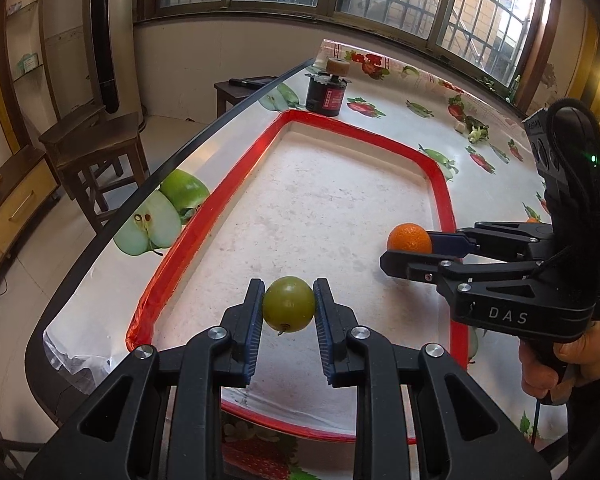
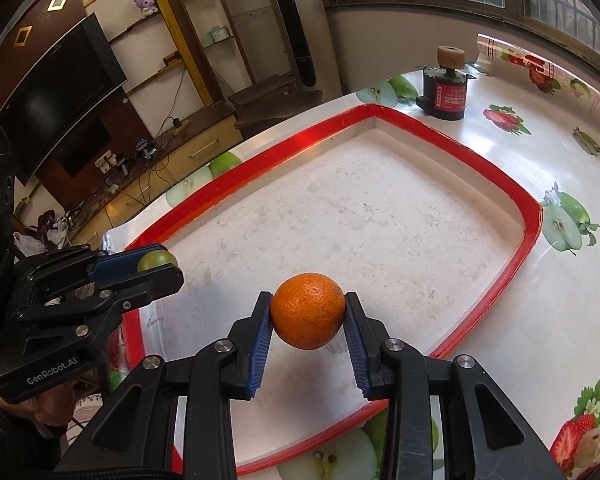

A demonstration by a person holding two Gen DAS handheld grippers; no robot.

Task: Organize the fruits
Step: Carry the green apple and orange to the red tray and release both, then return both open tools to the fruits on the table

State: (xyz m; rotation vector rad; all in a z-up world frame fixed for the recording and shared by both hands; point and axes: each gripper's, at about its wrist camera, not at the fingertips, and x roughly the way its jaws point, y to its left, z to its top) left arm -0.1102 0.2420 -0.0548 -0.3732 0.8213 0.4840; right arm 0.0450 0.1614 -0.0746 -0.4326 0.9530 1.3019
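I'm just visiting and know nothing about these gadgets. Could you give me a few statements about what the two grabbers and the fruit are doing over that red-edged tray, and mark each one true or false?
1. The left gripper is clamped on a green fruit. True.
2. The right gripper is empty. False: it is shut on an orange.
3. Both fruits are held above the red-rimmed tray. True.
4. The tray already holds several fruits. False: its white floor shows none lying in it.
5. The black canister stands inside the tray. False: it stands on the tablecloth beyond the tray's far corner.
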